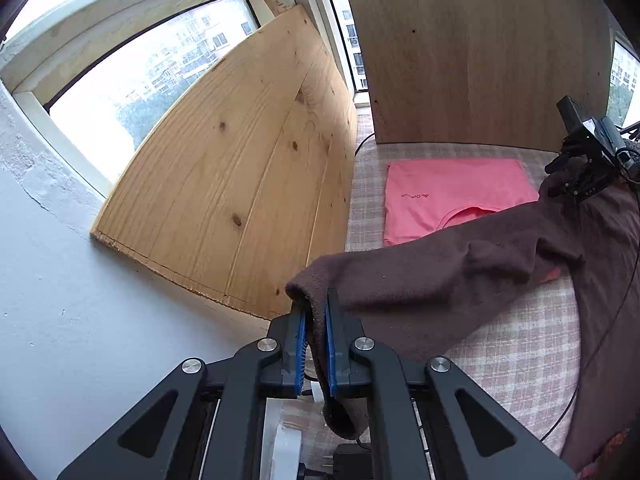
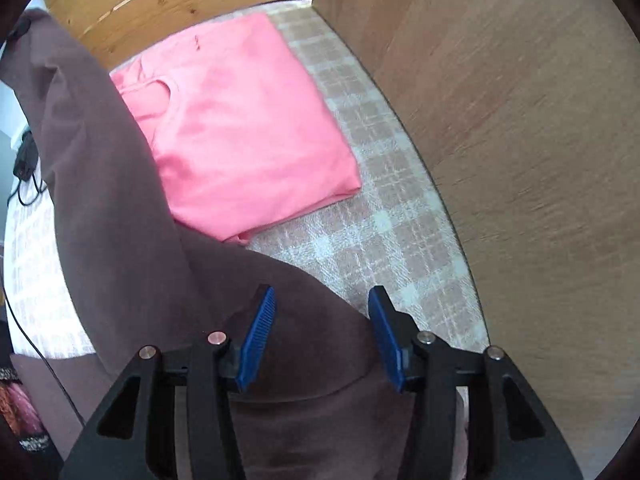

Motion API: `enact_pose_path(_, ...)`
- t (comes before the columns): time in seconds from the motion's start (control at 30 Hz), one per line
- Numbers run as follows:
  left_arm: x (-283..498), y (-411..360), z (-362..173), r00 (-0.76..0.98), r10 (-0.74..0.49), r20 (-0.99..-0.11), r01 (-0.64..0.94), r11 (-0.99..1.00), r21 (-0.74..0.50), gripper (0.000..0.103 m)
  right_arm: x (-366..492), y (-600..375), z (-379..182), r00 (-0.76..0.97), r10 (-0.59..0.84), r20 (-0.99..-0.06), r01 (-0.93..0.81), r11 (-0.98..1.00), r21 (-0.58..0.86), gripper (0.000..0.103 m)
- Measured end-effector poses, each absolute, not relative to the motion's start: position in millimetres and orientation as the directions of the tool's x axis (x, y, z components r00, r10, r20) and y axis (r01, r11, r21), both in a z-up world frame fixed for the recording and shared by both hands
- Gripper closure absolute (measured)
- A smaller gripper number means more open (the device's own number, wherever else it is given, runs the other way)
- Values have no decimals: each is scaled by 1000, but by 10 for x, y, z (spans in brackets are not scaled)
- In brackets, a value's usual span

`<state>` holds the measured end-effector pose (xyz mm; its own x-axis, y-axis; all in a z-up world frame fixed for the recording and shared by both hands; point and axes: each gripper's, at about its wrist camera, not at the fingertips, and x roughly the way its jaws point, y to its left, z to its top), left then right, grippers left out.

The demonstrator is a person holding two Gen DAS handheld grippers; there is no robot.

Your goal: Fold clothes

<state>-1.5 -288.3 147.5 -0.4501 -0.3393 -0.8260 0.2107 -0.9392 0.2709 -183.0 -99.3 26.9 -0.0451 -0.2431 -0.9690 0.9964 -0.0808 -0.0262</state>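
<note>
Left gripper (image 1: 315,312) has its blue pads (image 1: 299,354) squeezed nearly together with the edge of the brown garment (image 1: 460,276) pinched between them, a fold of the fleecy cloth hanging down past the fingers. From there the brown stuff stretches up off the surface and runs across to the right, where the other gripper shows up small at the edge of the left wrist view, sitting right against the cloth.

Right gripper (image 2: 322,334) is a different story: blue pads (image 2: 256,338) spread wide, nothing clamped. The brown garment bulges up in the gap between them and drapes under the frame, but whether either pad actually touches it I can't tell.

Behind all that, a pink shirt (image 2: 244,120) lies folded flat on the checked cloth (image 2: 384,224) covering the surface, and the brown garment overlaps its near corner. A knotty pine board (image 1: 240,168) leans along the left side and a smoother plywood panel (image 2: 540,140) stands at the back and right. There's a window (image 1: 152,76) beyond the pine board with apartment blocks outside, and a black cable (image 2: 24,168) with a plug at the far left of the right wrist view.
</note>
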Motion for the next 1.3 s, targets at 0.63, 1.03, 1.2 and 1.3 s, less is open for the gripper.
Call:
enact_pose_path(0.63, 261, -2748, 1424, -465, -294, -835, 207, -953, 220, 96, -1914, -219, 802, -160, -481, -862, 900, -431, 73, 84)
enact_pose_path(1.03, 535, -1524, 2071, -621, -189, -761, -4, -970, 244, 96, -1493, 1062, 1086, -109, -446, -888, 762, -612, 214, 79)
enact_pose_path(1.2, 964, -639, 2062, -629, -92, -772, -140, -963, 229, 96, -1353, 1547, 963, -129, -392, -911, 721, -668, 185, 79)
enact_pose_path(1.3, 1259, -120, 1884, -592, -25, -806, -221, -956, 192, 96, -1274, 1764, 855, -123, -375, -919, 707, -682, 184, 79)
